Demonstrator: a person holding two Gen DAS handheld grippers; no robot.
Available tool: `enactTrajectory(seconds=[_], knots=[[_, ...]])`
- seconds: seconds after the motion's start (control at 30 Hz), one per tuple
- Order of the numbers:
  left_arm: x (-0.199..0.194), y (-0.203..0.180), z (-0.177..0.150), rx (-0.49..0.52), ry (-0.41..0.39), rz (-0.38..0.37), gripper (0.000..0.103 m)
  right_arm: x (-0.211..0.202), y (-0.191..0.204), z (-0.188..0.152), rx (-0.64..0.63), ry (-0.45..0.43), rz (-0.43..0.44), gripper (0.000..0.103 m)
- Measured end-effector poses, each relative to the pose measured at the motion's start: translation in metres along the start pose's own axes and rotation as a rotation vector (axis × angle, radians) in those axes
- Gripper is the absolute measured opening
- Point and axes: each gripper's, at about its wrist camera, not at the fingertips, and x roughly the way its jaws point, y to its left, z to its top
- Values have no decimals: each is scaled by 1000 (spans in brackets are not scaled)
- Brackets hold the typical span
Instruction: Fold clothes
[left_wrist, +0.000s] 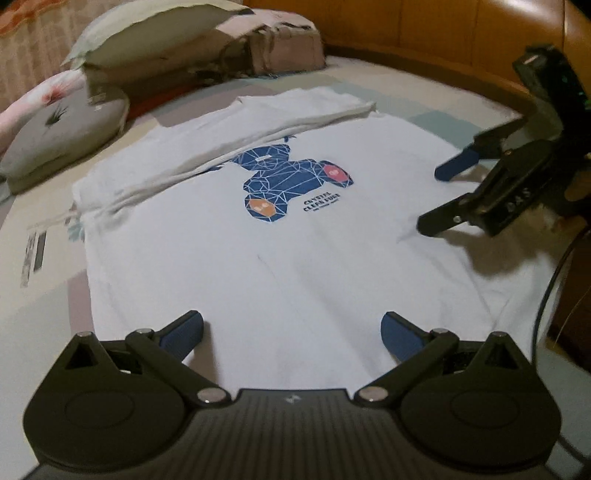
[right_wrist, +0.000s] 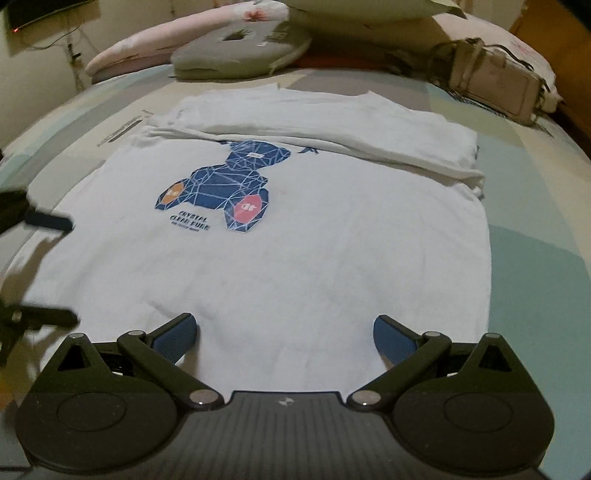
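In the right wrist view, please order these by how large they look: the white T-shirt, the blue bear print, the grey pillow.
1. T-shirt: by far the largest.
2. Grey pillow and bear print: similar apparent size, and the pillow lies farther from the camera, so I do not rank these two.

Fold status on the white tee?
Done: the top of the white T-shirt is folded down over the bear print. In hand: nothing; left tool and right tool are open at the near hem. Left: remaining folds.
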Motion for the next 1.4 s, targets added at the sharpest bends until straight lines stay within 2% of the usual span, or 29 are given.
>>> enactTrajectory(seconds=[0.37, 0.73, 0.87, 1.03, 1.2, 1.3, 1.4], knots=[[-12, 0, -33, -83, -27, 8, 102, -1, -4, -5, 27, -37, 8, 103], [-11, -2, -34, -90, -25, 29, 103, 0, 2, -6, -2, -41, -23, 103], [-14, -6, -32, -106, 0, 62, 103, -4, 4, -11, -31, -50, -35, 103], [-29, -9, -40, -95, 16, 102, 102, -21, -5, -20, -23, -4, -43, 103], [-49, -19, -48, -40, 16, 185, 102, -54, -14, -44, -62, 10, -99, 103], [-64, -36, -47, 33, -18, 189, 102, -80, -2, -60, -158, -47, -158, 103], [-72, -64, -43, 153, -42, 205, 102, -100, 19, -77, -300, -120, -209, 103]])
